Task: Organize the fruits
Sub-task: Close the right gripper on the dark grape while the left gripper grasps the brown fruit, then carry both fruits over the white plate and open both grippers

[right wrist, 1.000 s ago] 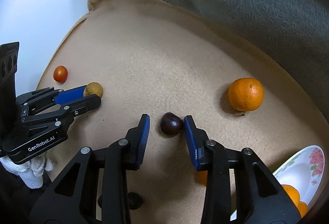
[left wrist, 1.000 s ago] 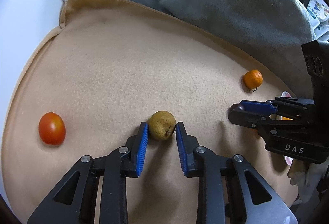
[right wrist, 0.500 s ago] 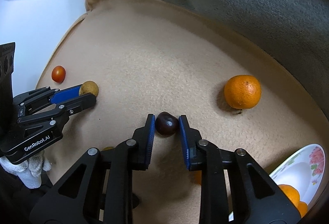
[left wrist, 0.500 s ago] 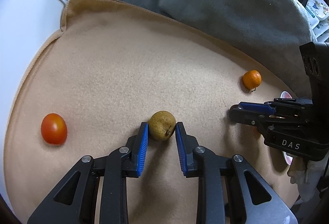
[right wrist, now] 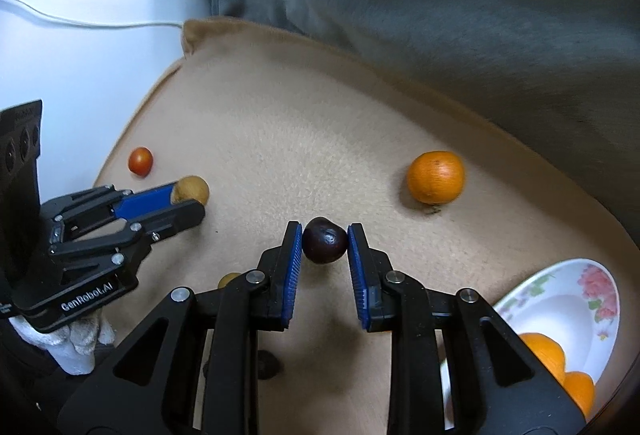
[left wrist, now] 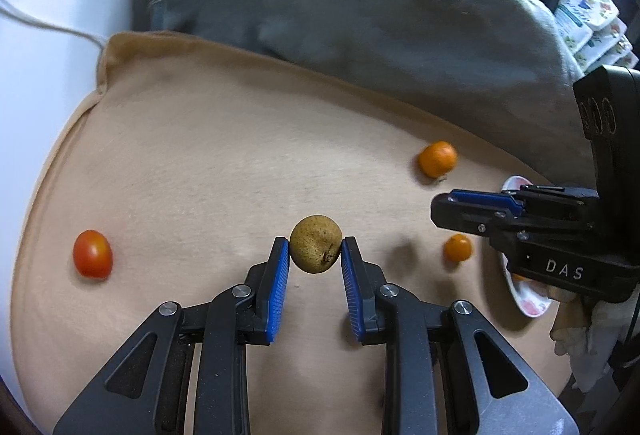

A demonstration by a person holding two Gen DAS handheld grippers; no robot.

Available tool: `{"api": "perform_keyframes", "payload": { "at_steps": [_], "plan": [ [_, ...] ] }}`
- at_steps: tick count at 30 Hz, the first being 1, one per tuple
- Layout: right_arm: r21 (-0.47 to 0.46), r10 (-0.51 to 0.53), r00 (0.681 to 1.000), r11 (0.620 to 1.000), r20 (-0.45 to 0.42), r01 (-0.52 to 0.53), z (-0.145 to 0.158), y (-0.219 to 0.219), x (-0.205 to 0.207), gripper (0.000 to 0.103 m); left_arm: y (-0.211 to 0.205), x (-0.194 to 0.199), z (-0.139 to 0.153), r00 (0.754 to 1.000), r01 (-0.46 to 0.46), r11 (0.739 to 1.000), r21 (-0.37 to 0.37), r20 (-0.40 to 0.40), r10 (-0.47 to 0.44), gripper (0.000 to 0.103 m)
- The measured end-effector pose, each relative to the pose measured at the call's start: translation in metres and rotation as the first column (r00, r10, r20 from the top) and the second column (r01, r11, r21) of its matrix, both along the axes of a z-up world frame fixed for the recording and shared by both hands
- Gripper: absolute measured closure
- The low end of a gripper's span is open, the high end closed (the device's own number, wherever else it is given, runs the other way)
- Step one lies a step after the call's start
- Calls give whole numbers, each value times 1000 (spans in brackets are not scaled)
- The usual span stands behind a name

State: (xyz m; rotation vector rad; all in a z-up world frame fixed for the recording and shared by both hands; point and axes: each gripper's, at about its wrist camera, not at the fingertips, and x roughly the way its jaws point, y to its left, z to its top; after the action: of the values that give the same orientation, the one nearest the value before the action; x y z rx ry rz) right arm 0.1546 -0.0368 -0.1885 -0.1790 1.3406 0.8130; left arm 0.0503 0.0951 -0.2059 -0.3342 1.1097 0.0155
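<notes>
My left gripper [left wrist: 315, 255] is shut on a round brown-yellow fruit [left wrist: 316, 249] and holds it above the tan cloth [left wrist: 224, 163]. My right gripper [right wrist: 325, 249] is shut on a dark purple fruit [right wrist: 324, 245], also lifted off the cloth. A red tomato [left wrist: 92, 253] lies at the left. An orange [right wrist: 435, 176] lies at the far right of the cloth, and a smaller orange fruit [left wrist: 457, 247] lies near the flowered plate [right wrist: 560, 299], which holds orange fruits [right wrist: 552, 355].
A grey blanket [left wrist: 360, 7] lies behind the cloth. A white surface with a cable [right wrist: 80, 19] is at the left. Another small yellowish fruit [right wrist: 229, 280] and a dark fruit [right wrist: 267, 364] lie under my right gripper.
Both grippers closed on their fruits and lifted them off the cloth. The right jaws went from open around the dark fruit to shut on it.
</notes>
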Motion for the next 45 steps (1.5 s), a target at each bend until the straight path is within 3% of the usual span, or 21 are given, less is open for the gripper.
{"api": "perform_keyframes", "payload": {
  "at_steps": [11, 19, 32, 45],
  "plan": [
    [47, -95, 995, 995, 30, 93, 33, -55, 10, 79, -49, 7, 24, 994, 106, 994, -32, 43, -105, 78],
    [48, -183, 982, 982, 45, 181, 46, -109, 22, 79, -97, 7, 31, 976, 215, 975, -56, 47, -212, 78],
    [31, -279, 960, 960, 37, 277, 41, -169, 30, 79, -172, 4, 42, 930, 366, 926, -97, 50, -363, 78],
    [43, -331, 944, 943, 2, 331, 30, -209, 34, 79, -219, 1, 40, 887, 461, 882, -96, 39, -460, 78]
  ]
}}
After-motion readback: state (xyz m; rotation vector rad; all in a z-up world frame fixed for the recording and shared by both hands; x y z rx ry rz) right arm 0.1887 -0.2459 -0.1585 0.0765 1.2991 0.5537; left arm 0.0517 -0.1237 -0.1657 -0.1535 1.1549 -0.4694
